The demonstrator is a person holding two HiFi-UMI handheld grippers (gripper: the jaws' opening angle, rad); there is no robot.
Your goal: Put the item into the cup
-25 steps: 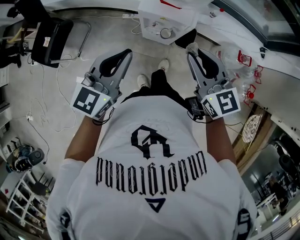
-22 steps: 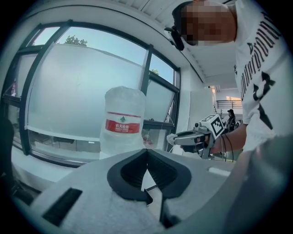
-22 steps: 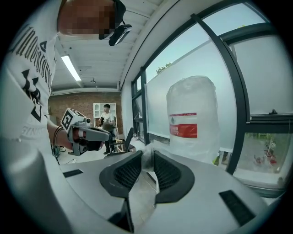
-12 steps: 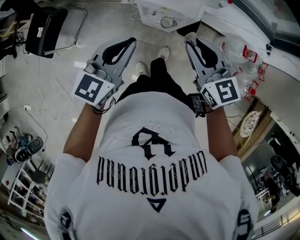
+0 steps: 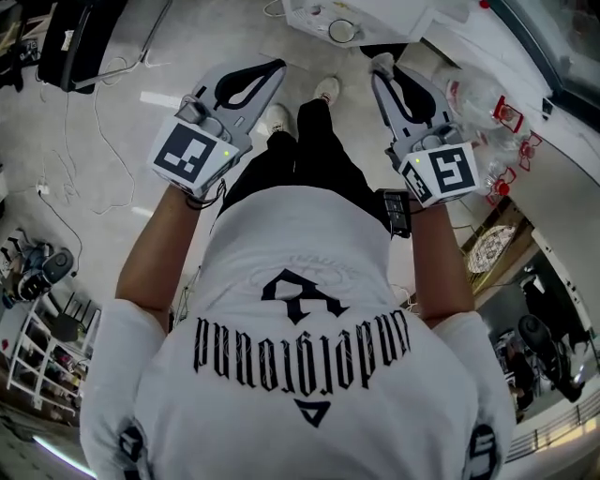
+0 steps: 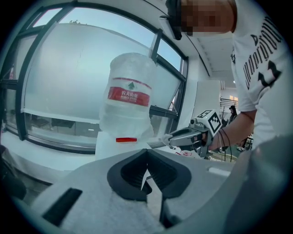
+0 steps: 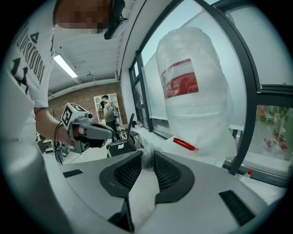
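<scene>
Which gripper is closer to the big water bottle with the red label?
The right. The right gripper, pinching a white wad, points just beside the water bottle; the left gripper is farther off, across the person's legs from it.

white bin (image 5: 398, 17) cut by top edge, pinched pale scrap (image 7: 147, 157) unidentifiable

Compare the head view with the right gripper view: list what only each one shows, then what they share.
Only the head view: the person's shoes on the floor, and a black chair. Only the right gripper view: a wrapped water jug with a red label, and a ceiling light. Both: the left gripper, its jaws together, and the right gripper pinching a white wad.
</scene>
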